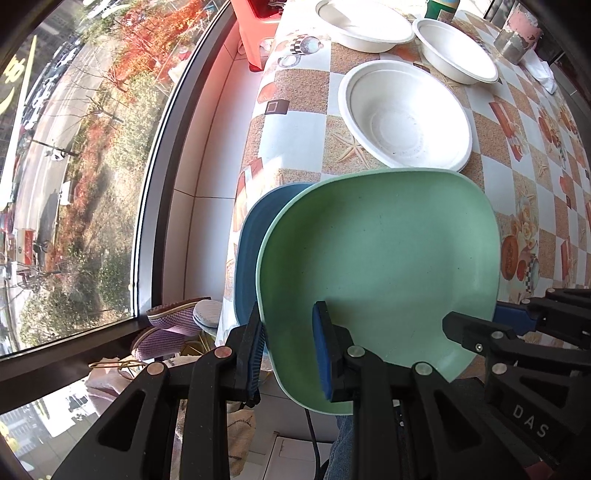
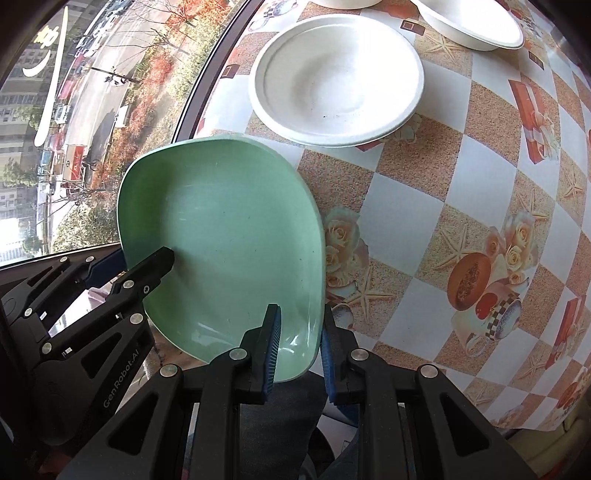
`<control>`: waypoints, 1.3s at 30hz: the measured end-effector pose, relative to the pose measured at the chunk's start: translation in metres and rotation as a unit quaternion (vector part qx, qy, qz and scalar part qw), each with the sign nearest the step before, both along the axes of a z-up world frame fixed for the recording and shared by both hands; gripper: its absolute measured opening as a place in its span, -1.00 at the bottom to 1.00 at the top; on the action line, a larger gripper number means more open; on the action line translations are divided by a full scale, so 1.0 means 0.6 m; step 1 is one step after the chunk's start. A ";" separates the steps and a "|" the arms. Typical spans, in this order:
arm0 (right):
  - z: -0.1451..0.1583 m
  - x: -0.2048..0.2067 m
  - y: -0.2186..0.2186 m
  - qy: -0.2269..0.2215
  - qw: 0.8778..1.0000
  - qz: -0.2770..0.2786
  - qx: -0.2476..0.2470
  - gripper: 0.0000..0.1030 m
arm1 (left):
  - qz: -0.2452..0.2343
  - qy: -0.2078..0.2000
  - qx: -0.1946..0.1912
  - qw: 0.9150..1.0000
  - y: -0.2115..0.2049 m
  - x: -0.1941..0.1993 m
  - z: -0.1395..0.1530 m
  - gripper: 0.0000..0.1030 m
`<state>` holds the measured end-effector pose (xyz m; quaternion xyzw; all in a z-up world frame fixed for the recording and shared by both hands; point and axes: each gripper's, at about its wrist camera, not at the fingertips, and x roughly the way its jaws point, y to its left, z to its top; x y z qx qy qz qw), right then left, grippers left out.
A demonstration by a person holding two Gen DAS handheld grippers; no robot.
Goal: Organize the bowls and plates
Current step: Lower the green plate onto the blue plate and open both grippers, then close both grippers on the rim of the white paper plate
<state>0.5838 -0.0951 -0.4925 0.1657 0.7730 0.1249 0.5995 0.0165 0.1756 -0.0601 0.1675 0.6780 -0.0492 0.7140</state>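
Note:
A green plate (image 1: 380, 266) hangs at the table's near edge, held by both grippers. My left gripper (image 1: 291, 354) straddles its left rim, and a blue plate (image 1: 255, 240) sits just under and left of it. My right gripper (image 2: 299, 339) straddles the green plate's (image 2: 225, 236) right rim; it also shows at the right of the left wrist view (image 1: 476, 325). A white bowl (image 1: 402, 114) stands on the table beyond the plates, and it shows in the right wrist view (image 2: 336, 77). Two more white bowls (image 1: 369, 22) (image 1: 454, 51) stand farther back.
The table (image 2: 461, 177) has a checkered patterned cloth. A large window (image 1: 74, 147) runs along the left. A red stool (image 1: 255, 26) stands past the table's far left corner. A metal cup (image 1: 513, 44) and crumpled tissue (image 1: 543, 74) lie at the far right.

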 end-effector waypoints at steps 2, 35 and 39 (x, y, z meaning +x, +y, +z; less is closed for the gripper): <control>-0.009 0.005 0.021 0.004 1.000 0.001 0.005 -0.55 | 0.001 -0.002 0.004 1.000 0.010 0.007 -0.004 -0.50; -0.086 0.055 -0.031 0.014 0.989 -0.130 -0.068 0.48 | 0.000 -0.032 -0.051 0.998 -0.028 0.138 0.017 0.54; -0.092 0.077 -0.020 0.004 0.988 -0.133 -0.076 0.49 | 0.006 -0.028 -0.056 0.998 -0.048 0.175 0.003 0.54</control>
